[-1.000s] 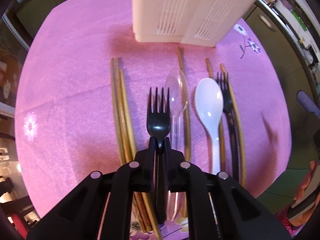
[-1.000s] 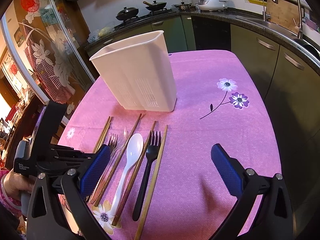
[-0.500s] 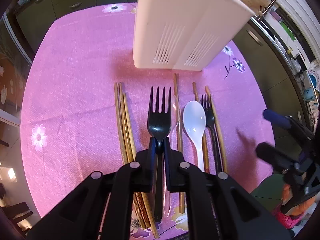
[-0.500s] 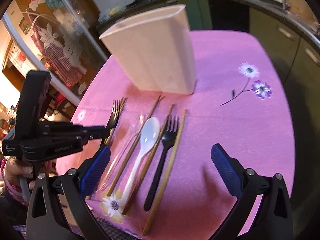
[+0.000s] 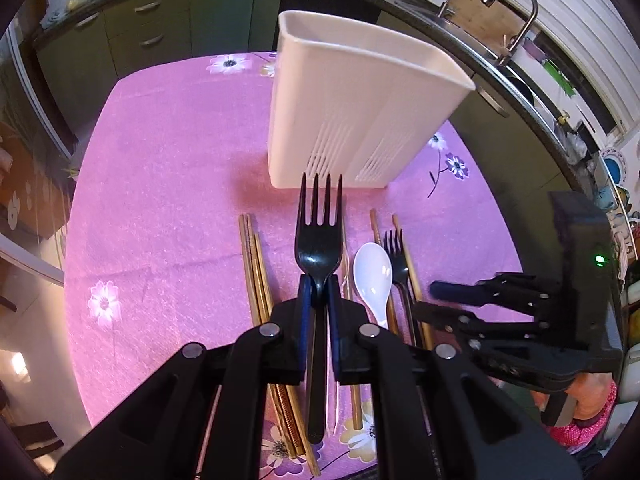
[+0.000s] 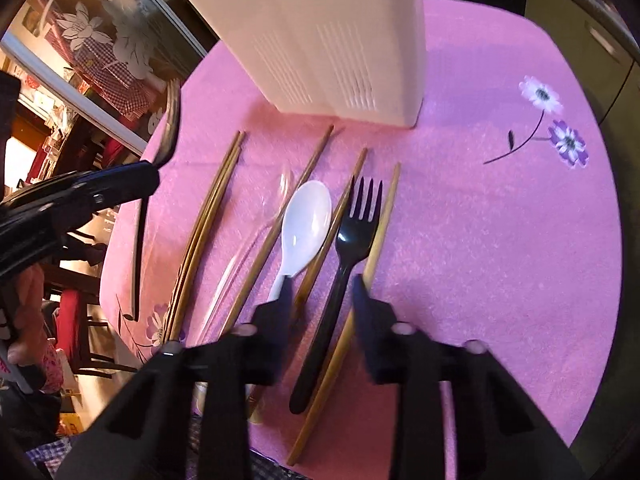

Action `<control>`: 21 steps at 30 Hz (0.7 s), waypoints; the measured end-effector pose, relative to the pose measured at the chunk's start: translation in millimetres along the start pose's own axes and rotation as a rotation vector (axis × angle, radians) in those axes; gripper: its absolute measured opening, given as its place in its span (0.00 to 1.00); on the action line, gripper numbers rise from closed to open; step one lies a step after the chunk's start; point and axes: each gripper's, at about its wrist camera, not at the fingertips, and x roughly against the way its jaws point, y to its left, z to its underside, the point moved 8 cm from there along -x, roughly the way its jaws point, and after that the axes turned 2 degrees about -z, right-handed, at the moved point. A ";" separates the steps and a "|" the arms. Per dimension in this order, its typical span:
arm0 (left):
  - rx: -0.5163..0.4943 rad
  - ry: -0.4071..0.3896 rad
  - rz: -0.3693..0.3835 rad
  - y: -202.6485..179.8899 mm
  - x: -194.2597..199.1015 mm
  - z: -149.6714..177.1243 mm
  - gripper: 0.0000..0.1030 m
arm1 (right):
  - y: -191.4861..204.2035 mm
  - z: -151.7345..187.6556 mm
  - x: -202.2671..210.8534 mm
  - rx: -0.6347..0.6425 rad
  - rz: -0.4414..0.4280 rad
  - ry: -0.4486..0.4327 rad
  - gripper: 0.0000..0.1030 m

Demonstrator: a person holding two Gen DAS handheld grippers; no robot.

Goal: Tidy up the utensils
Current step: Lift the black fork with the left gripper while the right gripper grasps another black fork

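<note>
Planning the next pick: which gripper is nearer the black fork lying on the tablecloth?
Right. The right gripper straddles the lying black fork at its handle, fingers closing but not yet pressing. The left gripper is off to the side, raised, holding another fork.

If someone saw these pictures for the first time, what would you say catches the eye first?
Probably the black fork clamped upright in the left gripper, lifted above the pink tablecloth in front of the tall white holder. Next, the row of chopsticks, a white spoon and a second black fork lying on the cloth, with the right gripper, jaws just closing, straddling that fork's handle.
</note>
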 end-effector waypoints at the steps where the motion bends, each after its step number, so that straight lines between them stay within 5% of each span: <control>1: -0.003 0.001 0.001 -1.0 0.3 1.3 0.08 | -0.5 -0.1 -3.9 0.000 0.010 0.009 0.27; 10: -0.012 -0.009 0.001 -3.2 1.1 -1.7 0.08 | -0.9 -2.2 -18.9 0.023 0.095 0.047 0.26; 21: -0.023 -0.014 0.017 -2.2 3.5 -1.7 0.08 | -3.3 -7.9 -29.3 0.035 0.167 0.113 0.13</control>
